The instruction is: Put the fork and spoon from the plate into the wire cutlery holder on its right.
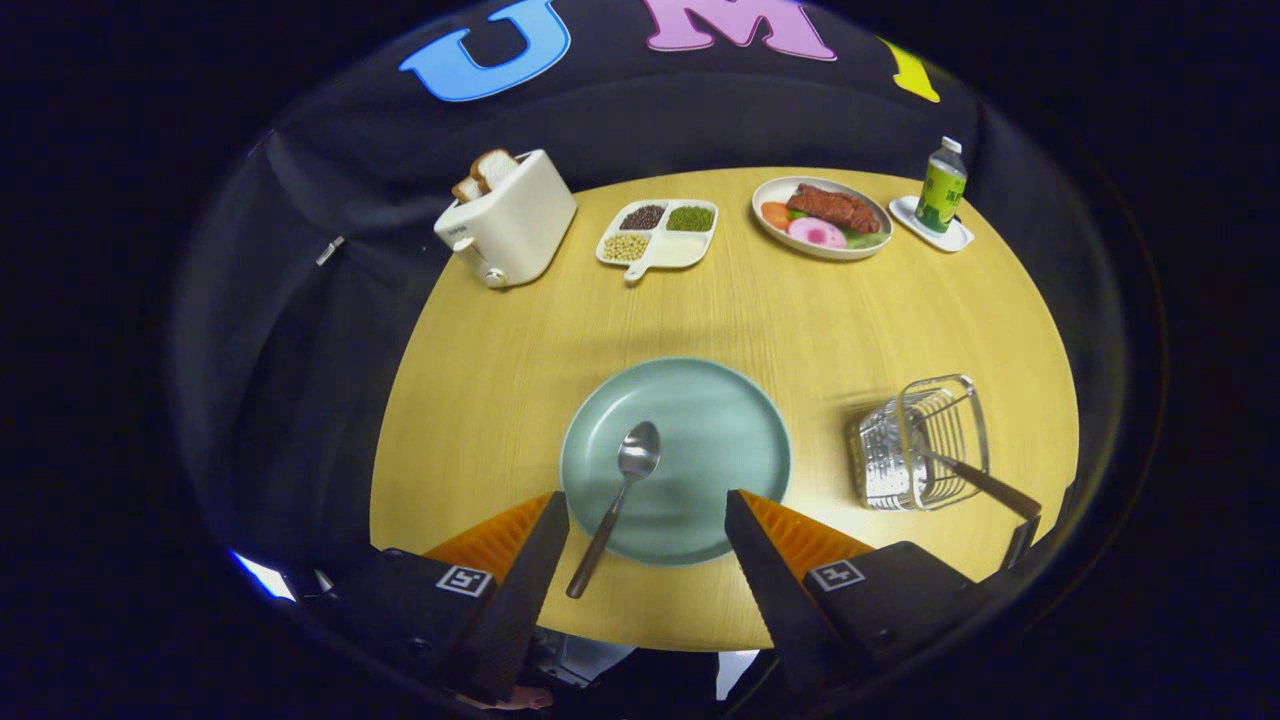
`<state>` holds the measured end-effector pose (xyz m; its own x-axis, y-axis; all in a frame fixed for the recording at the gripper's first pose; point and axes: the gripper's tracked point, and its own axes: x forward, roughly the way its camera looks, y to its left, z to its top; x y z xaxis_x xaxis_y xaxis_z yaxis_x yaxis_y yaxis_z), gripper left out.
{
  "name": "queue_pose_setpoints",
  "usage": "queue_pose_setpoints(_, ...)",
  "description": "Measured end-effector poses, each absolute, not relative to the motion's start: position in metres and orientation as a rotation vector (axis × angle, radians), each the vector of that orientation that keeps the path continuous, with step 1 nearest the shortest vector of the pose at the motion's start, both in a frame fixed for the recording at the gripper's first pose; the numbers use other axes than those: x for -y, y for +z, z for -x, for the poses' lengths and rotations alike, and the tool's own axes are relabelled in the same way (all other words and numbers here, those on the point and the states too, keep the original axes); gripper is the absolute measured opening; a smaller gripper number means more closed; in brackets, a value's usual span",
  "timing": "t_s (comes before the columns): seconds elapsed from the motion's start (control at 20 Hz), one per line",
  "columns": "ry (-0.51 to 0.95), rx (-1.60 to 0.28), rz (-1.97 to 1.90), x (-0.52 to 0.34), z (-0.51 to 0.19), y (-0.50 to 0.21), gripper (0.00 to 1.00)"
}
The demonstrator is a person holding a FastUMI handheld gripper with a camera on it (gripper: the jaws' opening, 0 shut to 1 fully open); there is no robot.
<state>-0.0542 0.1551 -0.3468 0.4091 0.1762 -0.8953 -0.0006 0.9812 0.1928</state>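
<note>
A pale green plate (720, 420) lies on the round wooden table just ahead of my fingers. A spoon (622, 490) with a steel bowl and dark handle rests on the plate's left part, its handle running off the near rim toward my left finger. To the plate's right stands the wire cutlery holder (915, 445). The fork (985, 487) sits in it, its dark handle sticking out to the right. My gripper (645, 510) is open and holds nothing, with the spoon's handle between the fingers near the left one.
At the table's far side stand a white toaster (510, 222) with bread, a divided dish (660, 235) of beans, a plate of food (822, 217) and a green bottle (941, 188) on a small tray. Bare wood lies between these and the green plate.
</note>
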Motion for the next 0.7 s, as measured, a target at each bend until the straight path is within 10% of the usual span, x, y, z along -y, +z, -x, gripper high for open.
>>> queue_pose_setpoints(0.7, -0.017, -1.457, -0.202, -0.175, 0.070, -0.459, 0.77)
